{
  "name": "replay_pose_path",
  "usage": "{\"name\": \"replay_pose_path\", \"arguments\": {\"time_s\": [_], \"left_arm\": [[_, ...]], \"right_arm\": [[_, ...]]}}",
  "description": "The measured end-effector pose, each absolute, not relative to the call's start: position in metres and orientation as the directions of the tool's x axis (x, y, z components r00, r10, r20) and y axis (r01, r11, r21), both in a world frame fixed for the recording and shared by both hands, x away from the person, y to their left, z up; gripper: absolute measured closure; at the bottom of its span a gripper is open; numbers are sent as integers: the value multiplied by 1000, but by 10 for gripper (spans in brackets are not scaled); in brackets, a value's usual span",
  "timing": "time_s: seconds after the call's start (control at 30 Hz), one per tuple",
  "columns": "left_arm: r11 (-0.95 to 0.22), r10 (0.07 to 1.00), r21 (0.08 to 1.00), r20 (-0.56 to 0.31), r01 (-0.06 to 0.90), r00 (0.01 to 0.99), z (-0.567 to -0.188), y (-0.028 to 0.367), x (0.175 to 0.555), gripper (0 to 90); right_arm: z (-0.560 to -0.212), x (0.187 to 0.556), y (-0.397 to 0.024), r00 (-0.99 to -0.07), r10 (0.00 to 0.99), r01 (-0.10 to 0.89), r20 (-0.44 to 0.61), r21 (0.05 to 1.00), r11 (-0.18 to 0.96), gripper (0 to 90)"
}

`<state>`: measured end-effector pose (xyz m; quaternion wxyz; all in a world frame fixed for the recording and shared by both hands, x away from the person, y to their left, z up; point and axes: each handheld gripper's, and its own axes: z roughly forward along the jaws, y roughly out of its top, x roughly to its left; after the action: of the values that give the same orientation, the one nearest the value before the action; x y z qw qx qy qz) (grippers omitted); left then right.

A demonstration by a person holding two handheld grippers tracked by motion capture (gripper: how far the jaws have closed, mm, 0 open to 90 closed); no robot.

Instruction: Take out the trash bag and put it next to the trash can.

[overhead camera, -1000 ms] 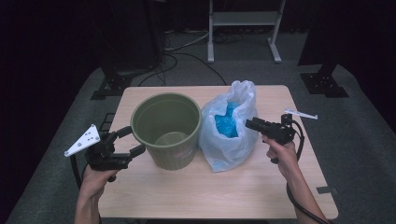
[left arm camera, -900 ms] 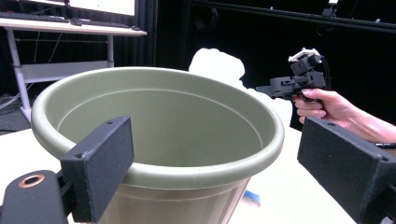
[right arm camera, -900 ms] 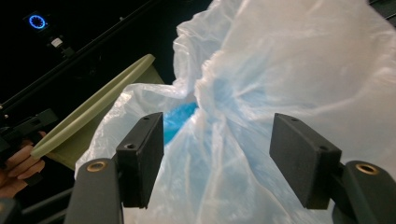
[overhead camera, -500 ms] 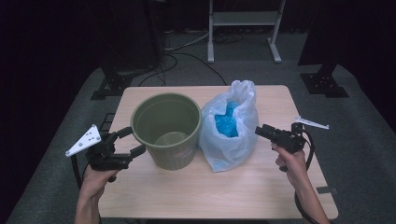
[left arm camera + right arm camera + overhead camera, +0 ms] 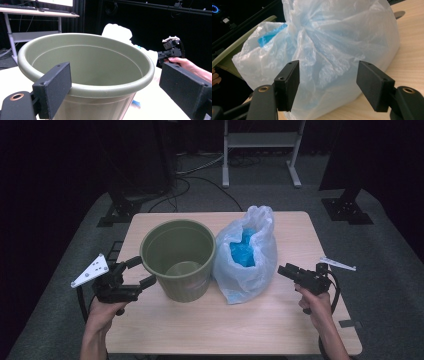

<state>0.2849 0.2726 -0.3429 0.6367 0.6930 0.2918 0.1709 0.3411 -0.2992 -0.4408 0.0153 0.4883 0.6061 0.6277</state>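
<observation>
Matt olive-green plastic bucket [image 5: 178,259], smooth with a rolled rim. Thin, crinkled translucent white plastic bag [image 5: 248,255], faintly glossy. Pale wood-grain tabletop [image 5: 225,325], smooth. Black gripper pads [image 5: 287,83], finely grainy, matt.

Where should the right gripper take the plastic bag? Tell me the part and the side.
Probably the bunched neck at the top of the plastic bag, coming in from the bag's right, where the right gripper already faces it with jaws open. The plastic gathers narrow there; the body below bulges wide and slack, and the green bucket blocks its left.
</observation>
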Motion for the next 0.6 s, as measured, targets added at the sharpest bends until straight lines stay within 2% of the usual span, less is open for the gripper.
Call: {"name": "replay_pose_path", "arguments": {"time_s": [0.6], "left_arm": [[-22,624,981,-137,193,769,-344,272,285,94]], "right_arm": [[-465,309,-313,-494,612,560,618,764,-320,331]]}}
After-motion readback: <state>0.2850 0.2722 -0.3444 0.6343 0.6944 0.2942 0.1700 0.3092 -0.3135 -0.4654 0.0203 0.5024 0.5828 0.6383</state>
